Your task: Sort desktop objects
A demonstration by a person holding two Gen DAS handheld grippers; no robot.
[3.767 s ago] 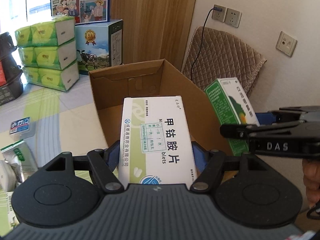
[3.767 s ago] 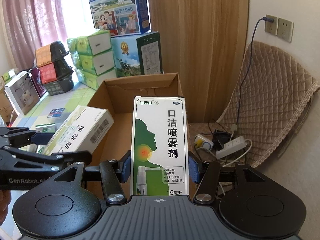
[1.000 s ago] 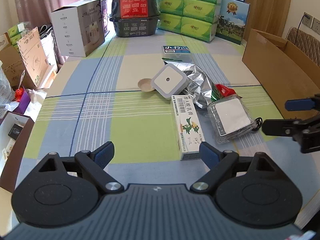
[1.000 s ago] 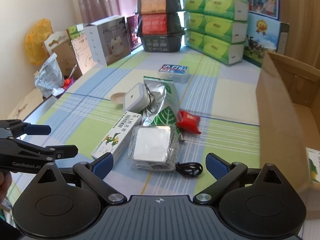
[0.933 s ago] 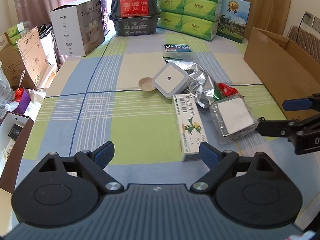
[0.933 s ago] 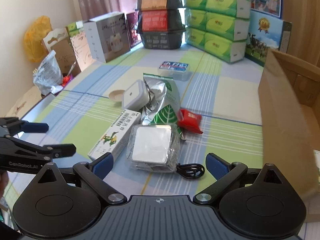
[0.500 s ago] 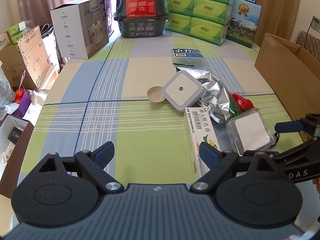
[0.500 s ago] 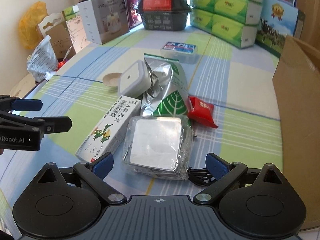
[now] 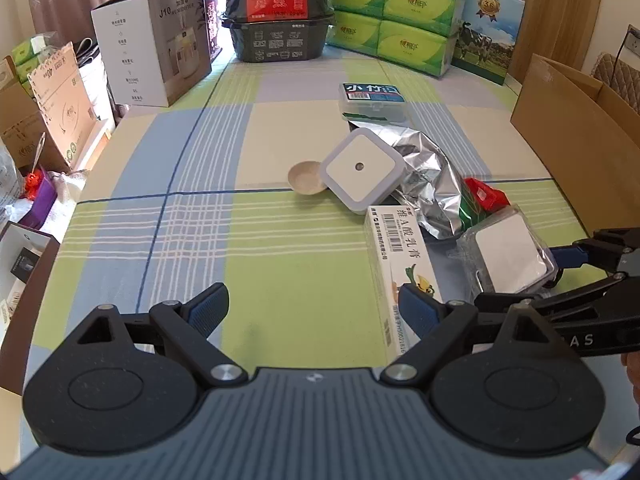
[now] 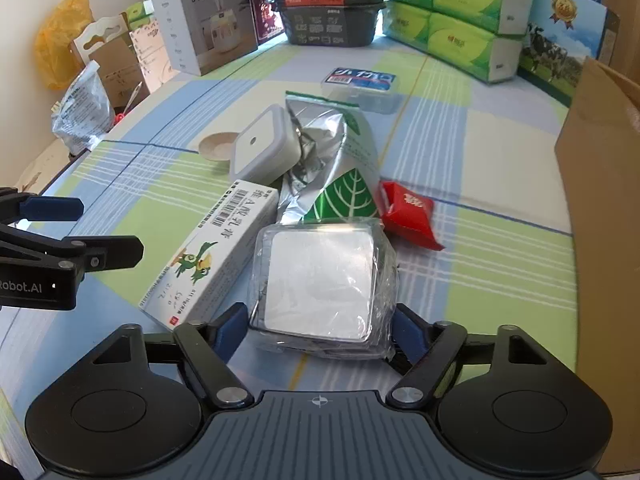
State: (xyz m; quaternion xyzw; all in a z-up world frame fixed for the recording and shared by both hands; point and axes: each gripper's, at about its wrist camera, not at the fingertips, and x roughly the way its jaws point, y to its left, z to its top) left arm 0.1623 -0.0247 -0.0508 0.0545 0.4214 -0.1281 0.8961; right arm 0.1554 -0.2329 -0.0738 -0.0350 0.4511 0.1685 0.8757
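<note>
Packet (image 10: 320,280), a white square sealed in clear film, was the landmark for the next grasp; it lay flat on the bench (image 10: 500,272) at the near end of the pile. Left of the packet, the left tool (image 9: 314,306) hung wide and empty over bare cloth, its right finger just beside the near end of the box (image 9: 404,268). That box (image 10: 208,256) touched the packet's left edge, and its long axis ran away from the tools, roughly parallel to the left tool's fingers, so a small shift rightward would probably let the left tool straddle it across its narrow width. The right tool (image 10: 320,330) was also wide and empty, with the packet's near edge already between its fingers and both pads seemingly just clear of the film. Being nearer, the right tool looked set to close first. Behind the packet lay a foil bag (image 10: 332,160), and right of it a red sachet (image 10: 406,210). Farther right stood the carton (image 10: 604,208), the likely drop place.
</note>
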